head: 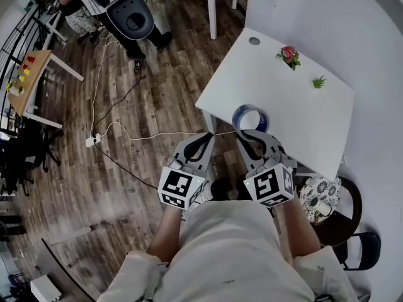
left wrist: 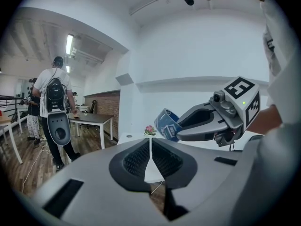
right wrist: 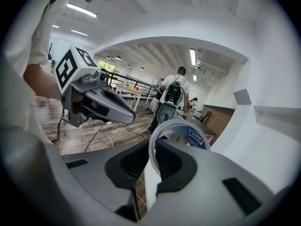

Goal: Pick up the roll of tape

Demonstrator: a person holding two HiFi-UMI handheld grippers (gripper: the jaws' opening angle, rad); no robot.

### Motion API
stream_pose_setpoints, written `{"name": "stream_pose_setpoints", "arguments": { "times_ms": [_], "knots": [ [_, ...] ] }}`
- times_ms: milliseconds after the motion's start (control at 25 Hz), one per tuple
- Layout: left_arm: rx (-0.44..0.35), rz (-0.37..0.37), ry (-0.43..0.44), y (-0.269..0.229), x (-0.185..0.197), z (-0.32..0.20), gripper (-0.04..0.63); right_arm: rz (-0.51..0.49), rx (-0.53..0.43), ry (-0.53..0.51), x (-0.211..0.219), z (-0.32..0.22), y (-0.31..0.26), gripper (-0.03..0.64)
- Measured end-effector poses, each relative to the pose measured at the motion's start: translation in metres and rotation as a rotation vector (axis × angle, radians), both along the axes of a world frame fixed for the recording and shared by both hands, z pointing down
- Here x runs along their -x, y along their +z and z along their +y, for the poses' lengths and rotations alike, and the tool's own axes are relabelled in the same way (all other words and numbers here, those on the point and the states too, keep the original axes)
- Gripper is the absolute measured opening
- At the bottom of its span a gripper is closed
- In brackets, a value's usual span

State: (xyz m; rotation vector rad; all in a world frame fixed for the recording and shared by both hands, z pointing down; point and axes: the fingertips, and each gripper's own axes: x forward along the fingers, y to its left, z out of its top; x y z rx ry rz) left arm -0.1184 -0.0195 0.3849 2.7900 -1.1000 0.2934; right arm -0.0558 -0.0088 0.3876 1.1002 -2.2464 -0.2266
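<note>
Currently the right tongs (right wrist: 151, 149) are clamping the roll of tape (right wrist: 194, 136), seemingly holding it clear of the desk (head: 296, 109); the left tongs (left wrist: 150, 147) are sitting closed, empty.

The person's left forearm (head: 165, 233) and right forearm (head: 293, 224) reach forward side by side, close together, each ending at a marker cube (head: 181, 188) at the near end of its claw. The left claw (head: 205, 138) points ahead and slightly down, its jaws pressed together with nothing between them. The right claw (head: 249, 133), just to its right and tilted down more steeply, has its jaws clamped on the wall of the roll of tape (head: 250, 118), which stands on edge between the pads.
</note>
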Motion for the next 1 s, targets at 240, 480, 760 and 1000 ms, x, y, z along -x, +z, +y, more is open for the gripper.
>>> {"name": "stream_pose_setpoints", "arguments": {
  "times_ms": [240, 480, 760, 1000],
  "knots": [
    [0.001, 0.001, 0.009, 0.001, -0.003, -0.002, 0.028, 0.006, -0.004, 0.0, -0.001, 0.0, 0.001, 0.049],
    [0.0, -0.001, 0.021, 0.0, -0.007, -0.002, 0.025, 0.005, -0.004, 0.011, -0.004, 0.001, -0.001, 0.048],
    [0.0, -0.003, 0.033, 0.001, -0.01, -0.002, 0.025, 0.02, -0.007, 0.012, -0.006, 0.001, 0.001, 0.049],
    [-0.004, 0.0, 0.04, -0.002, -0.013, -0.001, 0.025, 0.022, -0.01, 0.007, -0.004, 0.002, -0.001, 0.048]
  ]
}}
